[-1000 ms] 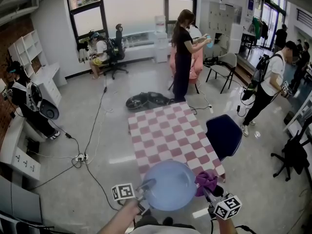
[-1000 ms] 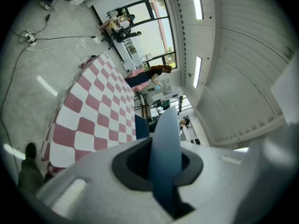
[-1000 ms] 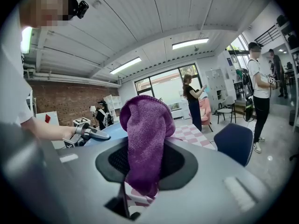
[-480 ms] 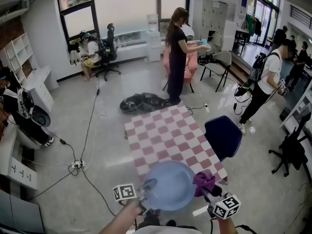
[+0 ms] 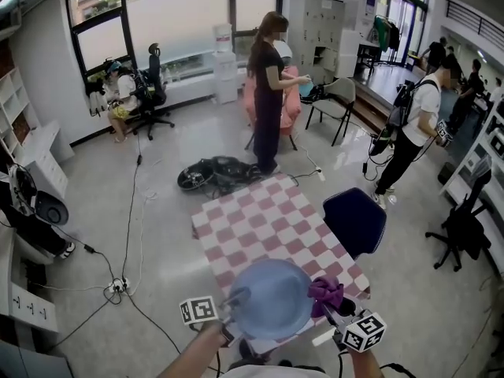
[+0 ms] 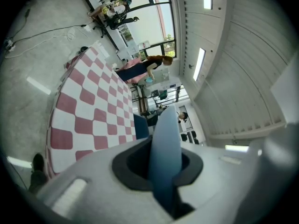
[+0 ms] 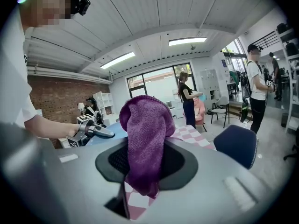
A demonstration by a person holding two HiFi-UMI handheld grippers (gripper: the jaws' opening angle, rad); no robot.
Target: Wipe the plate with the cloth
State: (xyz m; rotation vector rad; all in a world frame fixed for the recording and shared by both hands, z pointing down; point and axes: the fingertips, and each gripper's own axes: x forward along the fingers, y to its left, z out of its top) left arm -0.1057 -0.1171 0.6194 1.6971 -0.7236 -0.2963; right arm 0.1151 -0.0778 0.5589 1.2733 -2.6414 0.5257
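One pale blue round plate is over the near end of the red-and-white checked table; cannot tell if it is resting or lifted. The left gripper has its jaws clamped on the plate's left rim, which shows edge-on between them in the left gripper view. A purple terry cloth is bunched at the plate's right edge, pinched in the closed jaws of the right gripper and sticking up past the tips. A dark blue chair is just right of the table. A person in black stands beyond the far end.
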